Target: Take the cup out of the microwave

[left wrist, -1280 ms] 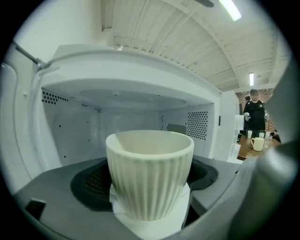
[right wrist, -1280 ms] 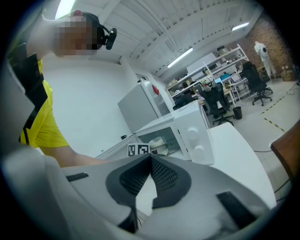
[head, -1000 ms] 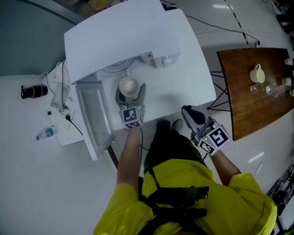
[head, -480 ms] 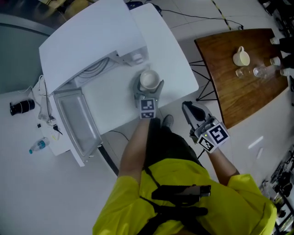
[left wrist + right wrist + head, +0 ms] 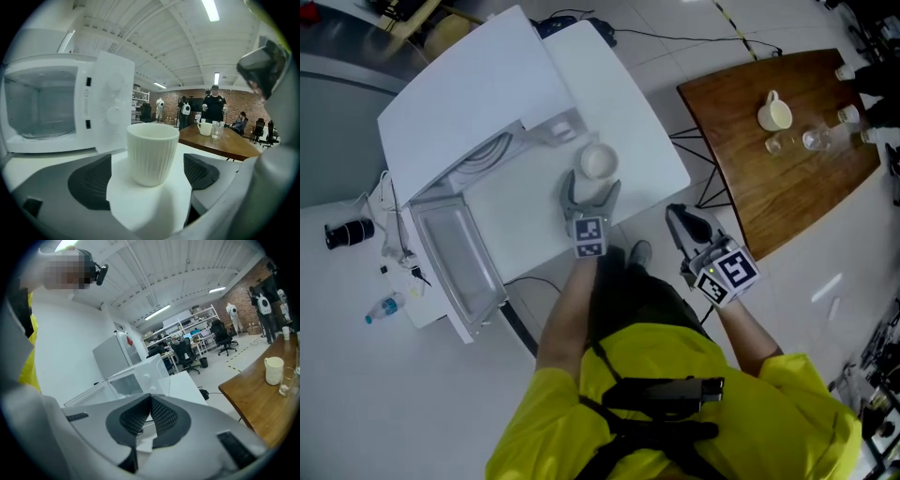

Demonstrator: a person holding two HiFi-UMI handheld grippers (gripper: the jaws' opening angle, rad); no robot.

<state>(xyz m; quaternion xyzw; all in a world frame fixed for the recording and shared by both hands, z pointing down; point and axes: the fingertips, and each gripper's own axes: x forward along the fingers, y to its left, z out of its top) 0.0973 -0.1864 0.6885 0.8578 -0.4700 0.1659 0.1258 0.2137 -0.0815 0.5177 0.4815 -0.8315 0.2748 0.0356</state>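
A white ribbed cup (image 5: 598,161) (image 5: 152,152) stands upright on the white table (image 5: 647,141), to the right of the white microwave (image 5: 487,84) (image 5: 42,108). The microwave's door (image 5: 450,258) hangs open and its cavity looks empty. My left gripper (image 5: 592,183) (image 5: 147,174) is open, its dark pads (image 5: 91,180) flanking the cup with a gap on each side. Off the table's near edge, my right gripper (image 5: 677,214) (image 5: 150,401) is shut on nothing and points toward the microwave (image 5: 140,378).
A brown wooden table (image 5: 778,159) at the right carries a white mug (image 5: 773,112) and glasses (image 5: 811,141). Left of the microwave lie cables (image 5: 398,253), a black object (image 5: 347,232) and a small bottle (image 5: 382,307). People (image 5: 215,101) stand far behind.
The left gripper carried the cup out of the microwave and rightward, set it on the table, then opened and drew back slightly. The right gripper has barely moved.
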